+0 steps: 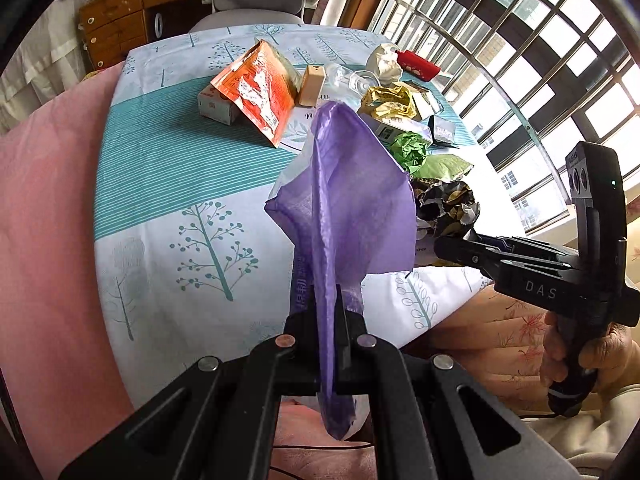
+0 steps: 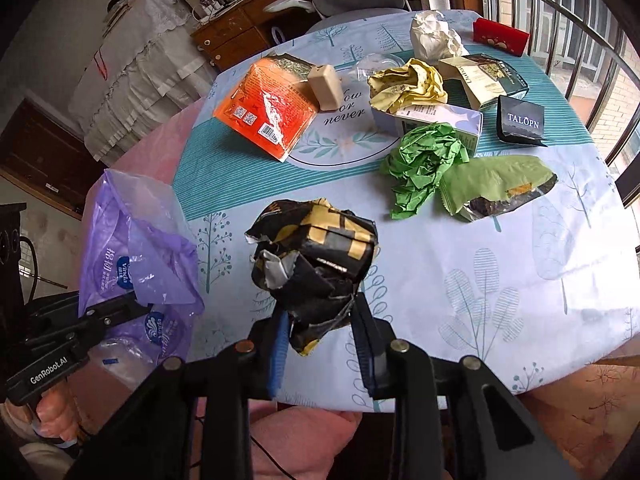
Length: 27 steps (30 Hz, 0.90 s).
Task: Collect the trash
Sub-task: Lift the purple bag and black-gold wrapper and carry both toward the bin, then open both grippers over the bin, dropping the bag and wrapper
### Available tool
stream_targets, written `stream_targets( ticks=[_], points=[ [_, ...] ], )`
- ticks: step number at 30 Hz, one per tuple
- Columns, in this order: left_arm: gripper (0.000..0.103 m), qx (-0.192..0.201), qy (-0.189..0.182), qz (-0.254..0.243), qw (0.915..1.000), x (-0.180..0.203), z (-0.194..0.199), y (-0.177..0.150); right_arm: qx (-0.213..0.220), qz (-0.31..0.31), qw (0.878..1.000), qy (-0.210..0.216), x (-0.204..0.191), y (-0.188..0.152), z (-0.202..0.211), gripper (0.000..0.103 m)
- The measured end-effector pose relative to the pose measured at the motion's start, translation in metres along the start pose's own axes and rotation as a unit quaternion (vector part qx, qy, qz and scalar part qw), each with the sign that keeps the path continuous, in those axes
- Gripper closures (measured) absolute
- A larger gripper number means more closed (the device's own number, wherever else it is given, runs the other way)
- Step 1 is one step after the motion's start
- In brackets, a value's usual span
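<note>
A thin purple plastic bag point(image 1: 352, 200) stands up from my left gripper point(image 1: 325, 312), whose pads are shut on its edge over the near side of the table point(image 1: 160, 184). The right wrist view shows the same bag point(image 2: 132, 256) at lower left, hanging from the left gripper point(image 2: 120, 308). My right gripper point(image 2: 320, 316) is shut on a crumpled black and yellow wrapper point(image 2: 320, 256), held just above the cloth. In the left wrist view that wrapper point(image 1: 444, 204) sits at the right gripper's point(image 1: 442, 246) tips, right of the bag.
Loose on the tablecloth point(image 2: 440, 240) lie an orange packet point(image 2: 264, 112), a beige block point(image 2: 326, 86), yellow crumpled paper point(image 2: 408, 84), green crumpled paper point(image 2: 424, 160), a green packet point(image 2: 496, 184), a black box point(image 2: 520, 120) and white paper point(image 2: 432, 36). A window grille stands at the right.
</note>
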<state>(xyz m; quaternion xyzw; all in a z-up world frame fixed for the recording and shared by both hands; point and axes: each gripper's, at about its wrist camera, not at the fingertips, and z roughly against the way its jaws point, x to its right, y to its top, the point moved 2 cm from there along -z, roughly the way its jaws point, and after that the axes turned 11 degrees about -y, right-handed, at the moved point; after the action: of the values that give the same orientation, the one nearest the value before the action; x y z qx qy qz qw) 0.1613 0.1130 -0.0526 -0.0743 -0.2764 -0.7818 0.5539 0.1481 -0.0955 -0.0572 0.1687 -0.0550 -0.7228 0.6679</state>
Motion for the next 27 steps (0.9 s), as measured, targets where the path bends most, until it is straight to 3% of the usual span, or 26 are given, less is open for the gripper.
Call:
stream_targets(
  ticks=[9, 14, 21, 27],
  points=[
    [0.102, 0.04, 0.038, 0.08, 0.9953, 0.093, -0.045, -0.097, -0.001, 0.075, 0.997, 0.014, 0.081, -0.085, 0.033, 0.073],
    [0.102, 0.018, 0.046, 0.097, 0.9941, 0.122, -0.085, -0.142, -0.055, 0.068, 0.996, 0.008, 0.114, -0.142, 0.013, 0.073],
    [0.102, -0.019, 0.072, 0.099, 0.9923, 0.13, -0.165, -0.191, -0.124, 0.036, 0.992, -0.011, 0.144, -0.205, -0.064, 0.073],
    [0.102, -0.044, 0.09, 0.123, 0.9873, 0.091, -0.259, -0.221, -0.16, -0.001, 0.986, -0.045, 0.167, -0.241, -0.169, 0.073]
  ],
)
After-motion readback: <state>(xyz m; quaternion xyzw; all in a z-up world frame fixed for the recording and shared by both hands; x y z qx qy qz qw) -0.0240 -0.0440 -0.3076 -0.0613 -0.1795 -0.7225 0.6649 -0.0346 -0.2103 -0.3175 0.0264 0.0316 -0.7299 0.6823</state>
